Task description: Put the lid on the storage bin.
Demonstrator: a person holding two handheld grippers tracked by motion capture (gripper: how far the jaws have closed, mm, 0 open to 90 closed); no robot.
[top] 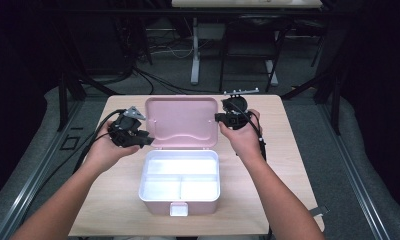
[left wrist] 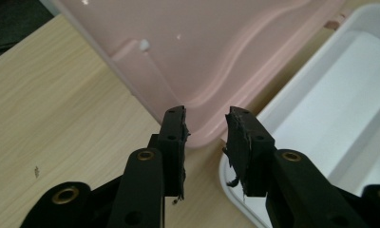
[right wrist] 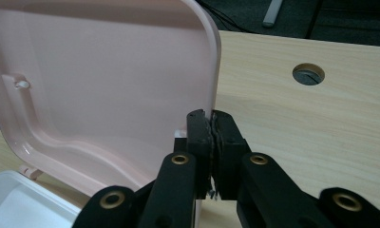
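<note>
We clamp right claw (right wrist: pixel 211 124) on pink lid (right wrist: pixel 107 76) edge | left claw (left wrist: pixel 206 124) apart, empty | white box (top: pixel 180 181) open on counter (top: pixel 288 150)

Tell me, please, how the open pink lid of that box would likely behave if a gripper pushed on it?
The pink lid looks like thin, glossy moulded plastic, so it is probably light and a little slippery under the fingers. It stands open from the rear edge of the white box, so a push would likely swing it rather than bend it. A hard push might slide the seemingly empty box.
</note>
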